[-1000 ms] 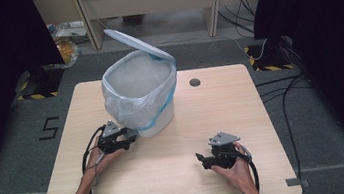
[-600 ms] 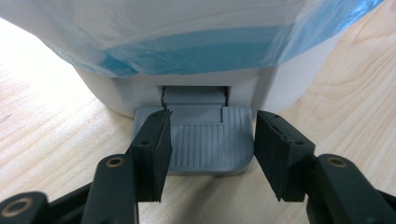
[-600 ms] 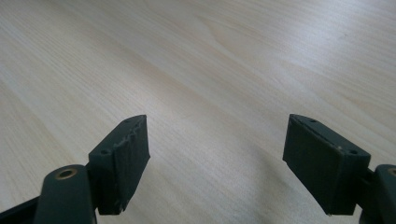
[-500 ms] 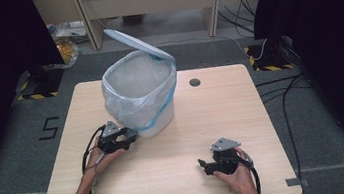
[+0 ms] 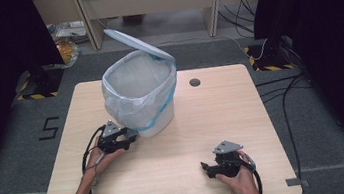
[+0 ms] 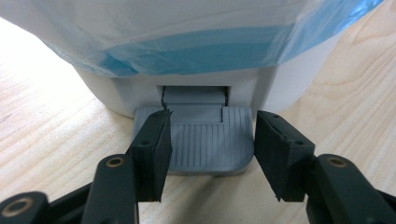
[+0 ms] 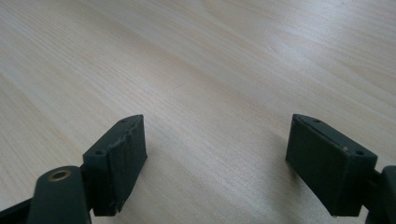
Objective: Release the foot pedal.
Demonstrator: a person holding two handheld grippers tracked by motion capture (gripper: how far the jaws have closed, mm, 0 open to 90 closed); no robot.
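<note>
grey ribbed plastic fills the gap between the left gripper [image 6: 208,154]'s spread black jaws: the flat foot pedal [image 6: 201,142] of a white plastic pedal bin [image 5: 155,122] sits low between them, neither pad clearly pressing on it in the left gripper view. just past the pedal rises the bin's white base, and above that hangs the translucent white liner bag with a blue band [image 6: 196,49]. in the high view the left gripper [image 5: 129,135] sits at the bin's near left foot, held by the left hand [image 5: 104,156]. the bin's lid [image 5: 135,41] stands tilted up at the back.

the right gripper [image 7: 215,158] is released too, jaws wide apart over bare pale wooden table [image 7: 210,70], well apart from the bin. in the high view it [image 5: 204,168] lies near the table's front edge under the right hand [image 5: 241,176].

a dark "5" [image 5: 50,128] is marked on the floor left of the table.
</note>
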